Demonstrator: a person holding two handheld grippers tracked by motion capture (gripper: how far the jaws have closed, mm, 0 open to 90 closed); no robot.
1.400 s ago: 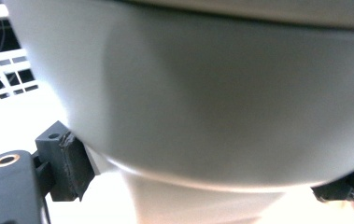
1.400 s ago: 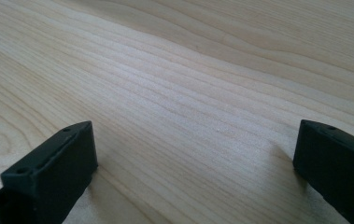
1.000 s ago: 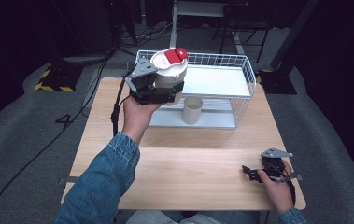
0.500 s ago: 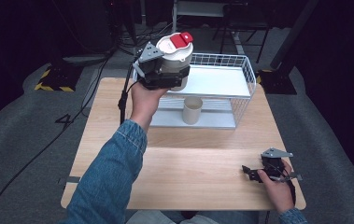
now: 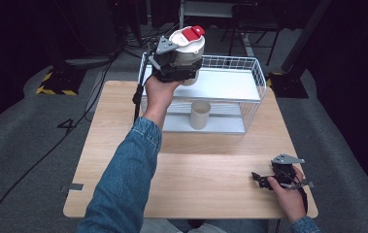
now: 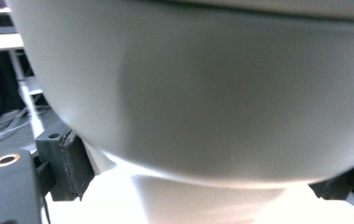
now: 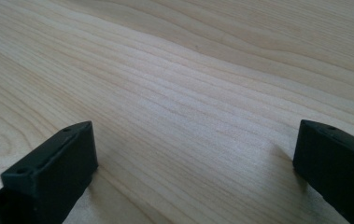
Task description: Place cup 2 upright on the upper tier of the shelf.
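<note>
Left gripper [image 5: 184, 63] raised above left end of white wire rack [image 5: 249, 77], jaws clamped on white round plastic container with red flip lid [image 5: 187, 44]; container upright, held in air over rack's upper white shelf. In left gripper view, container's pale body [image 6: 202, 93] bulges between jaws. Beige paper cup [image 5: 200, 114] stands on rack's lower shelf. Right gripper [image 5: 269, 179] rests on light wooden table [image 5: 210, 179] near right front corner, jaws wide apart, holding nothing.

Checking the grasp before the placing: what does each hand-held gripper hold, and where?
Left hand-held gripper clamps the white container around its lower body; right hand-held gripper holds nothing.
</note>
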